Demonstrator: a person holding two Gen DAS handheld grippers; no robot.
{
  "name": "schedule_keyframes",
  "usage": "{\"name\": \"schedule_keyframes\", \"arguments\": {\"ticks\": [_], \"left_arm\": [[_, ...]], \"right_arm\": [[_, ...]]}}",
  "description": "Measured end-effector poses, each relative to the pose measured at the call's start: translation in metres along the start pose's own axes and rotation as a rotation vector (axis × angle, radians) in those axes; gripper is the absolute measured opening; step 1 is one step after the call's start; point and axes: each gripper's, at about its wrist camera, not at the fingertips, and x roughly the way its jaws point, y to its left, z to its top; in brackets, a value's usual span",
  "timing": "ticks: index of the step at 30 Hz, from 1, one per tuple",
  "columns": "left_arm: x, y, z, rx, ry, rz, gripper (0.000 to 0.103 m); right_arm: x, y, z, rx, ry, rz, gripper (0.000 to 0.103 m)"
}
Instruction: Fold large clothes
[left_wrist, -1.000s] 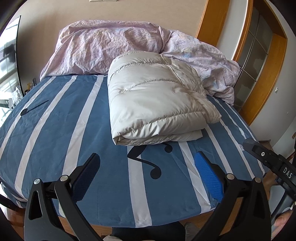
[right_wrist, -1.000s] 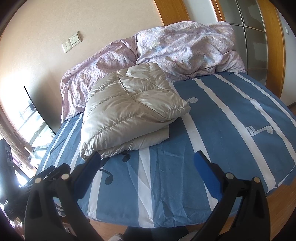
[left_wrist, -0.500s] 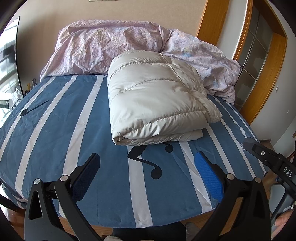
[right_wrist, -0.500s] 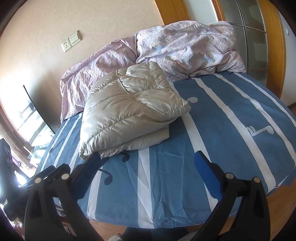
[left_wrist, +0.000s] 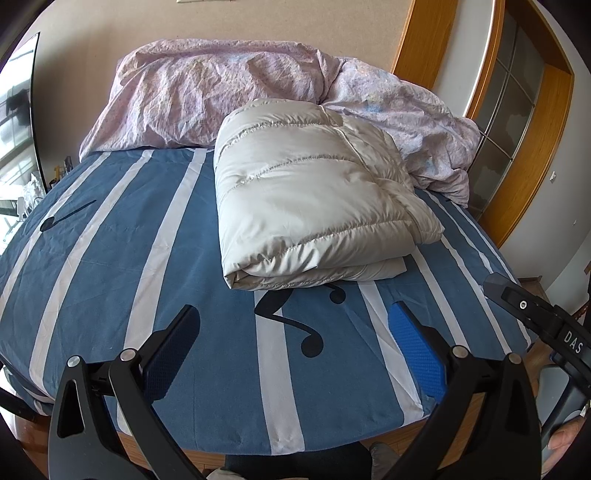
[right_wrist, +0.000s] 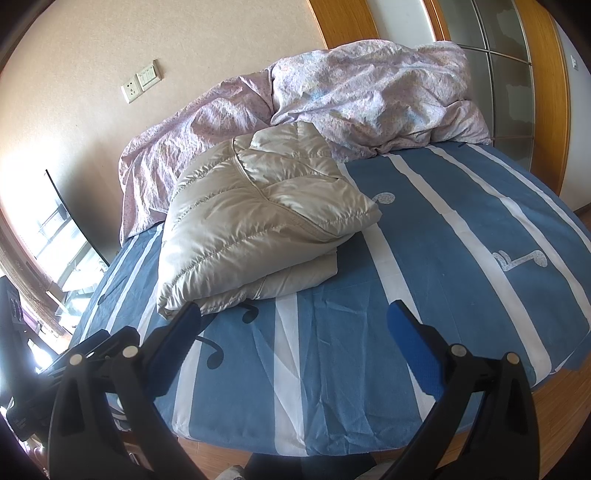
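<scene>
A bed (left_wrist: 110, 258) fills most of both views, covered by a blue sheet (right_wrist: 461, 277) with white stripes and printed musical notes. Across the upper part of each frame, against the beige wall, lies a rumpled pink floral duvet (left_wrist: 207, 92), bunched higher toward the upper right in the right wrist view.

In front of the duvet, near the middle of the left wrist view and left of centre in the right wrist view, sits the folded cream down jacket (left_wrist: 314, 192) (right_wrist: 258, 214). It rests flat on the sheet in stacked quilted layers, its far edge touching the duvet.

A wooden door frame with frosted glass panels (left_wrist: 517, 110) runs down the right edge of the frames. A wall switch and socket (right_wrist: 142, 85) show in the upper left of the right wrist view.

At the bottom of the left wrist view, the left gripper (left_wrist: 295, 343) hovers over the near edge of the bed, its fingers (left_wrist: 417, 350) spread apart and empty. The right gripper (right_wrist: 295, 339) does likewise at the bottom of its view, fingers (right_wrist: 413, 350) apart, holding nothing, well apart from the jacket.
</scene>
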Motion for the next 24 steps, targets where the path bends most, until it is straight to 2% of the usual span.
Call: {"name": "schedule_keyframes", "arguments": {"ticks": [24], "left_arm": [[0.0011,-0.0005,0.0003,0.013,-0.008,0.001,0.102]], "right_arm": [[0.0032,-0.0016,-0.0010,-0.005,0.005,-0.003,0.101]]}}
